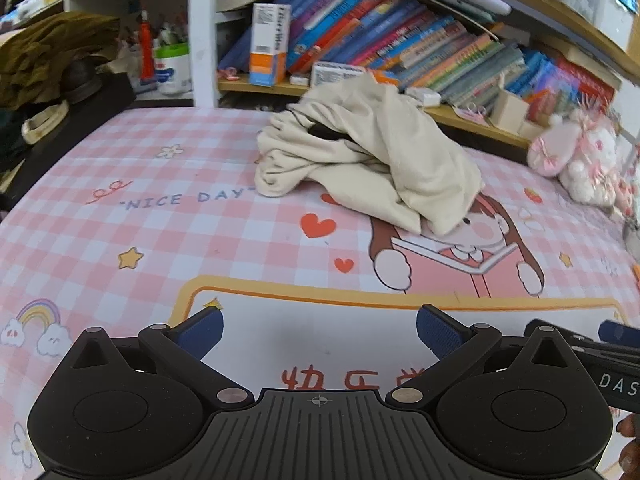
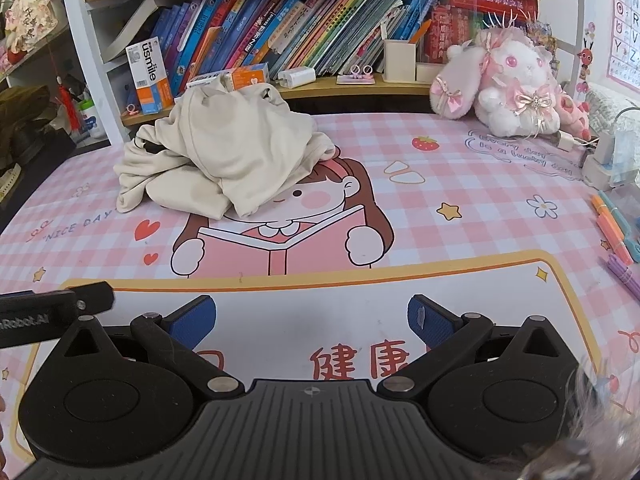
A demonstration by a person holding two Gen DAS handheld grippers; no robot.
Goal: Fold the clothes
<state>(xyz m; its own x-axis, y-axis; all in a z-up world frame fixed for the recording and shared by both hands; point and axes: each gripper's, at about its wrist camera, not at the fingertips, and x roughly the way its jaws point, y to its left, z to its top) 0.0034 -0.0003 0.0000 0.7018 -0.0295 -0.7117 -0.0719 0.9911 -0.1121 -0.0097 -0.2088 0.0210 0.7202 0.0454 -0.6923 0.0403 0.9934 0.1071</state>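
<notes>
Crumpled cream garment (image 1: 368, 156) heaped far on pink checked desk mat (image 1: 160, 220), unfolded.
Left claw (image 1: 319, 334) and right claw (image 2: 312, 320) near, wide apart, empty, ready to reach.

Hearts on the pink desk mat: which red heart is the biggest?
The red heart just below the cream garment, left of the cartoon girl. The other heart lower down is clearly smaller.

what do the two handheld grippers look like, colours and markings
Both the left gripper and the right gripper are matte black, with a ribbed centre plate bearing a small crosshair mark, two round discs, silver pivot pins and blue textured pads on the jaws. White lettering runs along each one's side.
</notes>
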